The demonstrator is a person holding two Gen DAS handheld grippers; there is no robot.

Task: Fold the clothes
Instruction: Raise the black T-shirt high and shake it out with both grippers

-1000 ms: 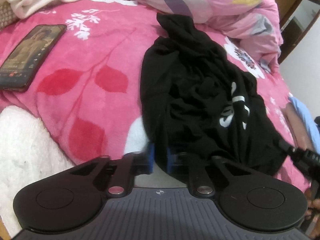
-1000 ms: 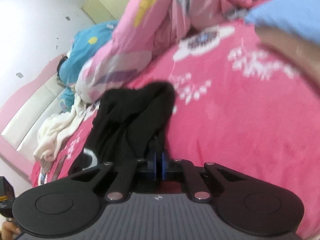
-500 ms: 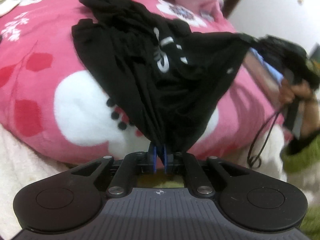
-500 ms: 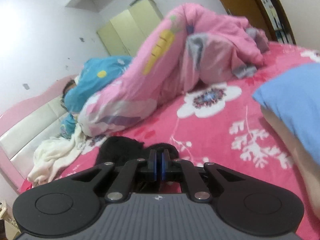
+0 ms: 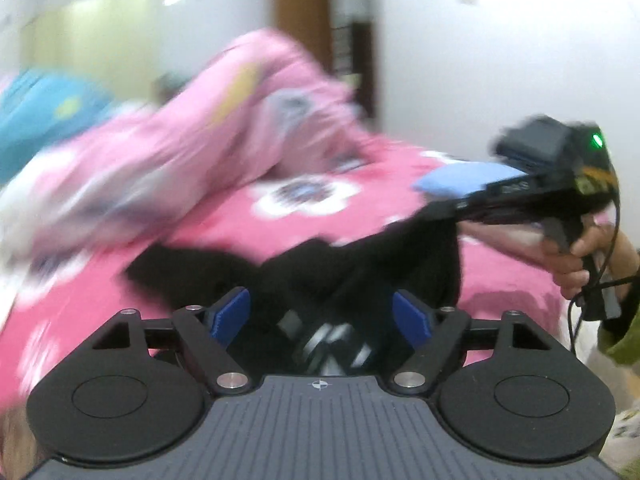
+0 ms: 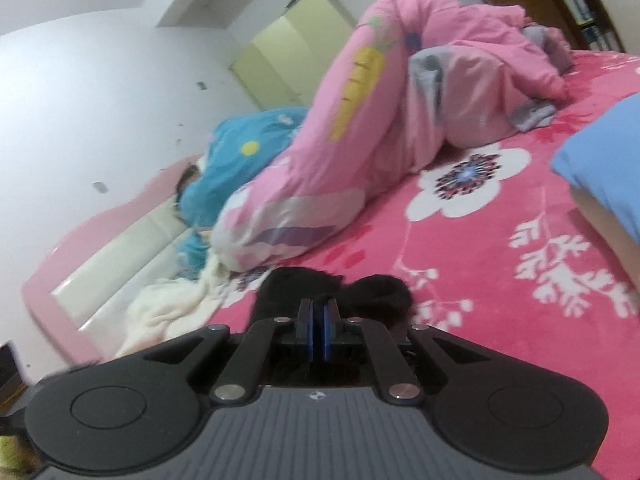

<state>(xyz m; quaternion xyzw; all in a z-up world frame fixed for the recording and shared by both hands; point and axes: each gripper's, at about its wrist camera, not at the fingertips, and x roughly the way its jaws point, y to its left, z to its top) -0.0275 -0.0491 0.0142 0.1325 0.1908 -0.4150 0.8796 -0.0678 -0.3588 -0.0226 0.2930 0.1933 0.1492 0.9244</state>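
Black garment (image 5: 360, 276) sprawls on the pink floral bedspread (image 6: 500, 264); left gripper (image 5: 323, 318) gapes, right gripper (image 6: 318, 326) pinches cloth. Only the right view shows the headboard (image 6: 100, 256) at nine o'clock.

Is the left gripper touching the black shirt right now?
Cannot tell. In the left wrist view, the left gripper is open with the black shirt between its jaws, but blur hides any contact.

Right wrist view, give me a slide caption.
Right gripper shut on black garment above the pink floral bedspread.
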